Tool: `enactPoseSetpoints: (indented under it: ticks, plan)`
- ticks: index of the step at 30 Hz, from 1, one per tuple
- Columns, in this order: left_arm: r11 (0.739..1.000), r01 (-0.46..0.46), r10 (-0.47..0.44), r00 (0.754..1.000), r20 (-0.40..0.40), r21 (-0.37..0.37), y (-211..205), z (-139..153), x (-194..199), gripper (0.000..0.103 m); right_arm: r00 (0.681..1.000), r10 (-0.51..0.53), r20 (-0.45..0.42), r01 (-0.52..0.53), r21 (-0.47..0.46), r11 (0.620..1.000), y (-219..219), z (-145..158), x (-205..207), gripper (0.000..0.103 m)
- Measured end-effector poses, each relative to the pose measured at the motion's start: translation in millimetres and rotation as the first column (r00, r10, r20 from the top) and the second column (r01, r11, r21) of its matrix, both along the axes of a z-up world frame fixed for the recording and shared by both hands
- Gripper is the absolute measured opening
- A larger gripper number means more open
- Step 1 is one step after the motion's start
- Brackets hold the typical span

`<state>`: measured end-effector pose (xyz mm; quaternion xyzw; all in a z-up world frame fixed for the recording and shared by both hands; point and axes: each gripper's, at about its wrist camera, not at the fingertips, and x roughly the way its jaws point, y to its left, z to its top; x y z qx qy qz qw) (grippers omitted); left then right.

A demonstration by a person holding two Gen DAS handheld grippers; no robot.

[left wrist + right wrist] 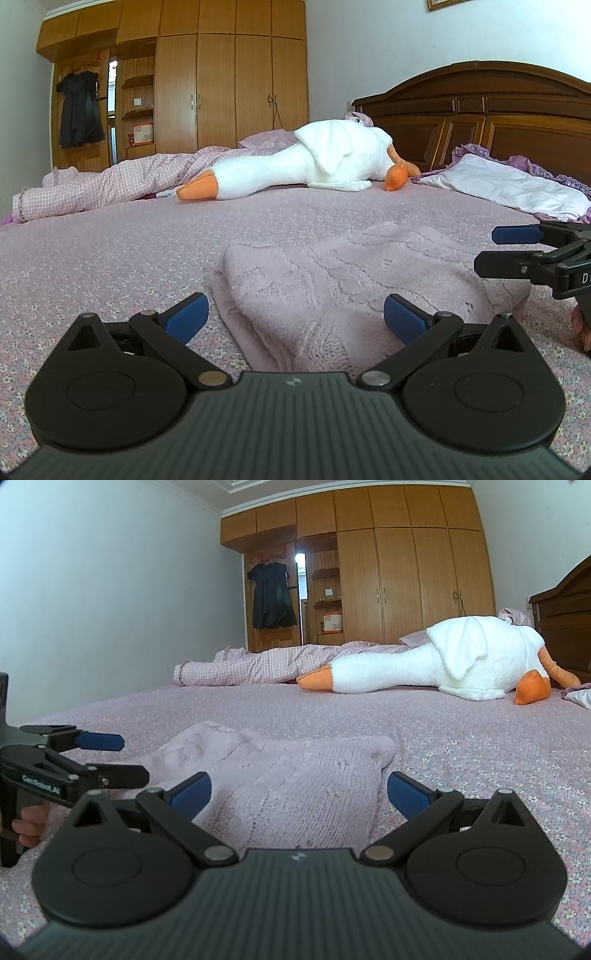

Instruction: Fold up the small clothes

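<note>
The folded pink sweater (332, 288) lies on the bed between the spread left claw (295, 319) and spread right claw (299, 794).

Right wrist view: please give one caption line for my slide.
Open right gripper poised over a folded pale pink knitted garment on a floral bedspread, white plush goose behind.

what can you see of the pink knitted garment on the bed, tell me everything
The pink knitted garment is pale lilac-pink, apparently wool-like yarn with a raised cable pattern. It lies on the floral bedspread, already folded into a compact, layered rectangle with thick doubled edges. The left gripper and right gripper sit at its near side, both open, each straddling a corner without clamping it. Nothing else touches it; no sleeves or neckline show.
</note>
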<state>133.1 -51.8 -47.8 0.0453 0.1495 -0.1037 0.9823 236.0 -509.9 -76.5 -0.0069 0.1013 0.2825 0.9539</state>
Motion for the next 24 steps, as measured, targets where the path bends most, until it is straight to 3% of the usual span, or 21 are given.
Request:
enactPoseSetpoints:
  ticks: [24]
  plan:
    - [1.000,-0.005,0.005,1.000,-0.009,0.008,2.0,-0.2,1.3,0.103,1.000,0.000,-0.012,0.000,-0.009,1.000,-0.6,-0.9,2.6,0.103]
